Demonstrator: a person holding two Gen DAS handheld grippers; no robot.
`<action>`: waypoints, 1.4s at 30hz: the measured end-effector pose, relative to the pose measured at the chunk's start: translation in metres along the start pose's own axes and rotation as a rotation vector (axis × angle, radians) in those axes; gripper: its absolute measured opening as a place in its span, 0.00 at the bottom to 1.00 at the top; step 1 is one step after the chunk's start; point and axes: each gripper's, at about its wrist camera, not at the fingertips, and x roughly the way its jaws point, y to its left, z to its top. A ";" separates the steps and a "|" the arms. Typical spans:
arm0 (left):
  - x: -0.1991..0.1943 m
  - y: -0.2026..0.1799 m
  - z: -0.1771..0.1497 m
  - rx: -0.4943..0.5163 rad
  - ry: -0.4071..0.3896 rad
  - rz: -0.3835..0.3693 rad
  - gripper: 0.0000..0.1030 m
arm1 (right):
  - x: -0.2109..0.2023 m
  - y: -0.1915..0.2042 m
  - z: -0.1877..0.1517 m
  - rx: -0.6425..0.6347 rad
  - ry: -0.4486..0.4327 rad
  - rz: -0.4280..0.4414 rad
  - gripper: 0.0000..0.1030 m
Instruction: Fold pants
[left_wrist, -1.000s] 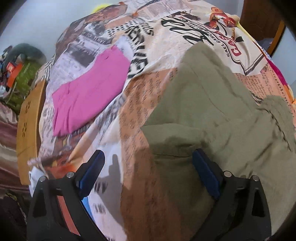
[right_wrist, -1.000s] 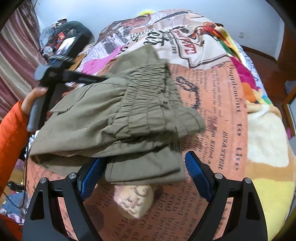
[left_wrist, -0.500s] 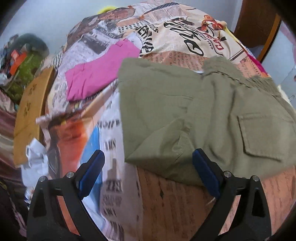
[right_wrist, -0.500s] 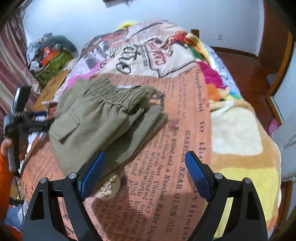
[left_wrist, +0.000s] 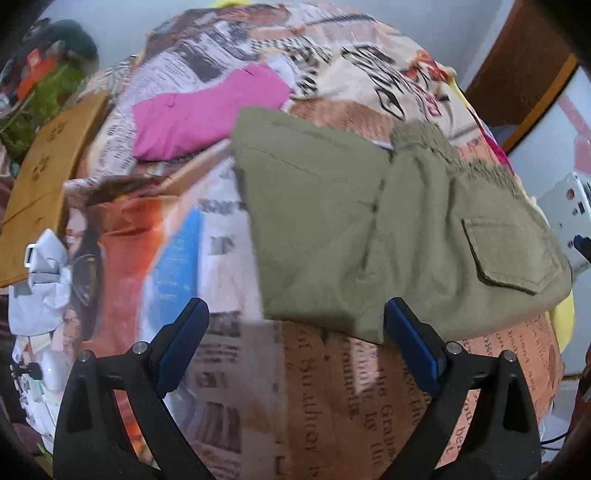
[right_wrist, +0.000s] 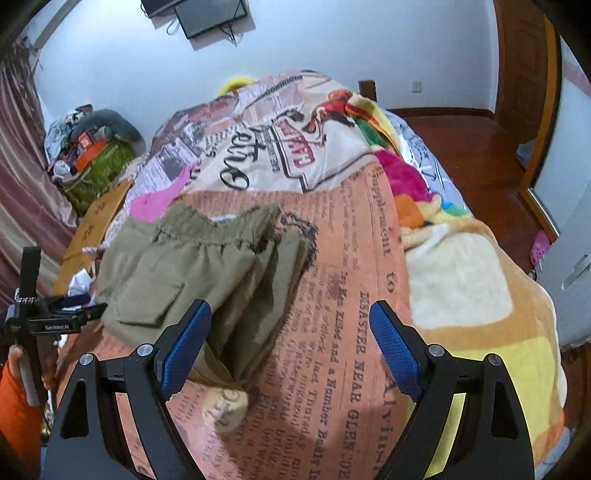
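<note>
— Where are the pants now?

— Folded into a thick olive bundle on the printed bedspread, centre right of my left view, with the pocket flap at the right end. A second ago that cloth filled the frame right under my fingers; now both cameras sit farther off and the whole bundle shows, lying flat with nothing gripping it. I read that as the fold being laid down and both hands backing away.

— And your grippers?

— The left gripper has its fingers wide apart over bare bedspread; the bundle's near edge sits just above them in the frame, close by the right pad. The right gripper is spread just as wide. In that view the pants lie left of centre, their lower corner running down behind the left pad. I can't tell if it touches.

— Anything else nearby?

— A pink garment beyond the pants, upper left, just beside the bundle's far corner. The task looks about finished, perhaps needing a final tidy.
</note>
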 end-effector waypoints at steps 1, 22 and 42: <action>-0.005 0.002 0.002 -0.001 -0.020 0.016 0.94 | -0.001 0.003 0.003 -0.001 -0.011 0.015 0.83; 0.025 0.060 -0.012 -0.101 0.026 0.154 0.96 | 0.044 0.028 -0.020 -0.081 0.102 0.063 0.56; 0.003 0.018 0.057 -0.019 -0.105 0.080 0.96 | 0.027 -0.002 0.022 0.035 0.031 0.010 0.57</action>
